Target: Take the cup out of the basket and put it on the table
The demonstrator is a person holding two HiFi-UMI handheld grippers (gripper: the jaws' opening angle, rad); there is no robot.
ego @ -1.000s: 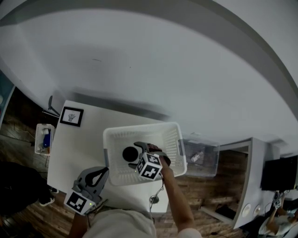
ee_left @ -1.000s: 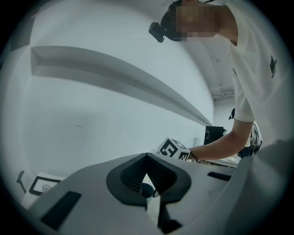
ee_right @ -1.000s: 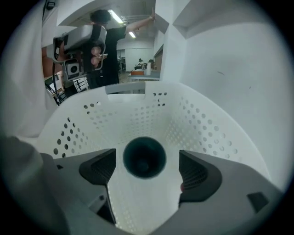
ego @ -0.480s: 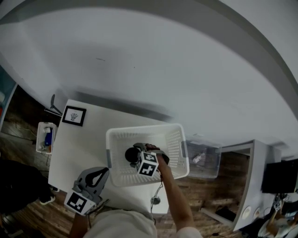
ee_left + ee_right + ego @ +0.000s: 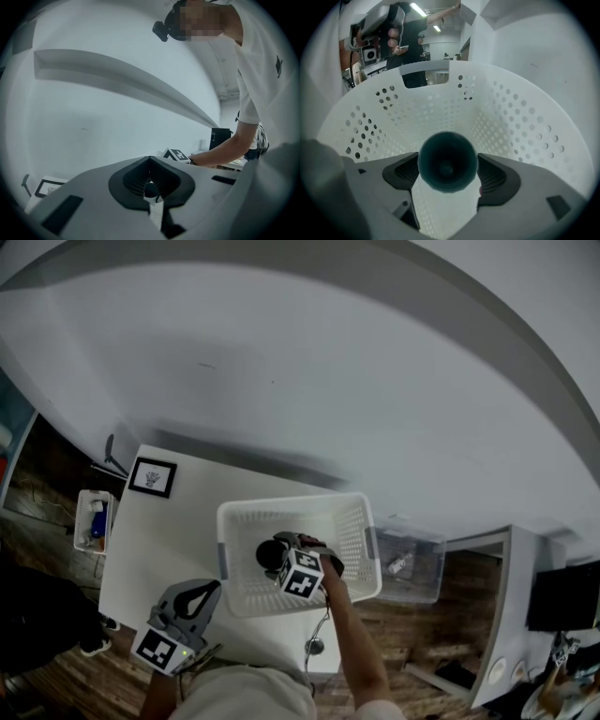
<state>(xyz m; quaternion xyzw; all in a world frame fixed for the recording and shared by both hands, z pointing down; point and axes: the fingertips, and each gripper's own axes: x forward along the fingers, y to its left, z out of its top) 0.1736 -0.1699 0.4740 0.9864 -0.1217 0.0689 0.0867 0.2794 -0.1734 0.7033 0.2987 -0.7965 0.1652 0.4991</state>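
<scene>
Since a second ago my right gripper (image 5: 447,174) has come in over the cup (image 5: 447,161), and the cup now stands between its two jaws. They are wide apart and closing on it, with one dark ribbed pad just beside each flank of the cup, but I cannot tell if the pads already press on it. The cup is dark, with a blue-green tint inside, and it has a round rim. Its open mouth looks straight at this gripper's camera, so I see down to its bottom. It is inside the white basket (image 5: 525,126), whose walls are full of small round holes. The basket stands on the white table (image 5: 159,540). My left gripper (image 5: 150,187) is low at my left side, near the table edge, jaws together and holding nothing.
</scene>
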